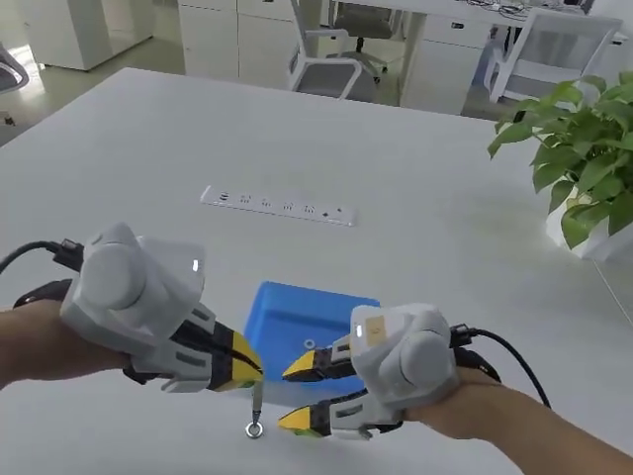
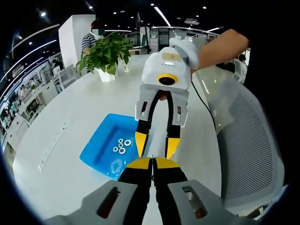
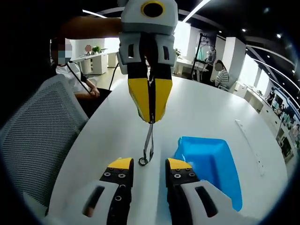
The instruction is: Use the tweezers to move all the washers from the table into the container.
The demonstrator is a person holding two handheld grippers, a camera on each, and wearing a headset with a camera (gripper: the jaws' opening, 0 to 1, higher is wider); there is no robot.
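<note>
My left gripper (image 1: 252, 371) is shut on thin metal tweezers (image 1: 257, 401) that point down at the white table. Their tips rest at a small metal washer (image 1: 254, 429) near the table's front edge; whether they pinch it I cannot tell. In the right gripper view the tweezers (image 3: 148, 138) hang from the left gripper (image 3: 150, 117), and the washer (image 3: 143, 161) lies at their tips. My right gripper (image 1: 287, 396) faces them, open and holding nothing. The blue container (image 1: 267, 297) sits just behind, and three washers (image 2: 122, 145) lie inside it.
A white power strip (image 1: 277, 206) lies across the table's middle. A potted plant (image 1: 584, 148) stands at the right edge. Office chairs (image 1: 326, 59) stand beyond the far side. A mesh chair (image 2: 248, 136) is close by the front edge.
</note>
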